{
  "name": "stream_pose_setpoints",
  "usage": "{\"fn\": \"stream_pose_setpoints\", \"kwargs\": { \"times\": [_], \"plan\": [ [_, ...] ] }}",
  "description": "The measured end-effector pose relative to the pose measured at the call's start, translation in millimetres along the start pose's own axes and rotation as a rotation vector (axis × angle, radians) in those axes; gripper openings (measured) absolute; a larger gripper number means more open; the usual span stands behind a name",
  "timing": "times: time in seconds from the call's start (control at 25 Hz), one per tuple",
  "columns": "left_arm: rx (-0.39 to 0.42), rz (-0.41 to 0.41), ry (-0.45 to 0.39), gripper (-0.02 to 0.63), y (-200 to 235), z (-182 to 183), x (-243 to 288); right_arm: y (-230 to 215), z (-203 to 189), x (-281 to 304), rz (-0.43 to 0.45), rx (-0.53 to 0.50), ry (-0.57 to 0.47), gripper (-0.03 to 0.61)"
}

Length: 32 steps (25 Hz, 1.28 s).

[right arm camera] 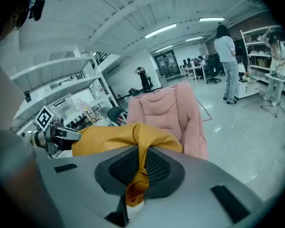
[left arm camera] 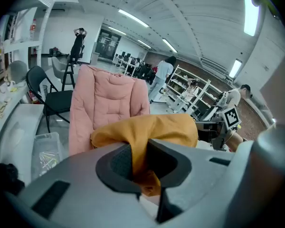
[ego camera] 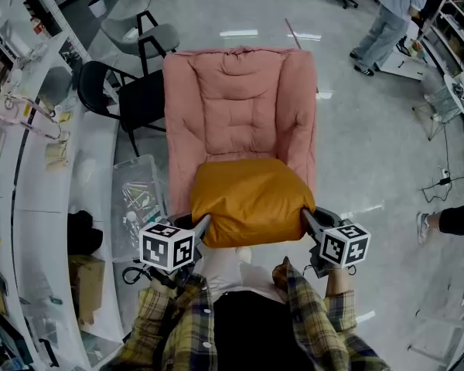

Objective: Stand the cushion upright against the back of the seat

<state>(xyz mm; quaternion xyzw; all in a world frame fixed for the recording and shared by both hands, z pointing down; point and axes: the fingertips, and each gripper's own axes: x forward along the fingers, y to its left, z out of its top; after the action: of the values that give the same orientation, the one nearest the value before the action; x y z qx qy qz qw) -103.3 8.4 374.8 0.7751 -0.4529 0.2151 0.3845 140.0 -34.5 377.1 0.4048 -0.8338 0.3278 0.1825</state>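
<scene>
Left hand-held gripper (ego camera: pixel 203 224) pinches the cushion (ego camera: pixel 251 199) at its left corner — right hand-held gripper (ego camera: pixel 308 216) at its right | cushion held over armchair (ego camera: pixel 300 130) front edge | advice: keep pinches level, tip top edge onto backrest (ego camera: pixel 236 107) before letting go

The grey two-jaw left gripper (ego camera: pixel 202 224) and the grey two-jaw right gripper (ego camera: pixel 307 216) are each pinching a side corner of the mustard-yellow fabric cushion (ego camera: pixel 251 199), both angling downward ahead of the plaid-sleeved forearms (ego camera: pixel 336 319).

Open lab hall, white shelving (right arm camera: pixel 57 72), long workbench (ego camera: pixel 93 157), polished floor (ego camera: pixel 371 153)
</scene>
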Motion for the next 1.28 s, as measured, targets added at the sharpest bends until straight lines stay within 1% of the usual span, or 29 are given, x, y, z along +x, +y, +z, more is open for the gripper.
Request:
{"fn": "stream_pose_setpoints", "kwargs": {
  "times": [0.24,0.4,0.52,0.76,1.04,1.28],
  "plan": [
    [-0.01,-0.001,-0.042,0.067,19.4,33.1,8.7,-3.3,30.9,23.4,0.002,-0.01,-0.008,0.038],
    [-0.026,-0.002,-0.033,0.072,40.3,48.4,23.9,-9.4,40.5,47.5,-0.009,-0.003,0.013,0.038],
    [-0.04,-0.011,-0.024,0.074,60.4,67.4,41.6,-18.9,55.0,72.1,-0.016,0.007,0.026,0.038],
    [-0.045,-0.041,0.002,0.084,98.6,125.2,82.5,-47.7,102.4,126.5,-0.032,0.053,0.033,0.04],
    [-0.034,-0.063,0.06,0.101,136.6,194.8,135.8,-91.2,165.1,194.8,-0.043,0.076,0.084,0.04],
    [-0.062,-0.074,0.088,0.113,175.7,236.8,174.2,-117.7,201.0,249.5,-0.049,0.122,0.083,0.04]
  ]
}}
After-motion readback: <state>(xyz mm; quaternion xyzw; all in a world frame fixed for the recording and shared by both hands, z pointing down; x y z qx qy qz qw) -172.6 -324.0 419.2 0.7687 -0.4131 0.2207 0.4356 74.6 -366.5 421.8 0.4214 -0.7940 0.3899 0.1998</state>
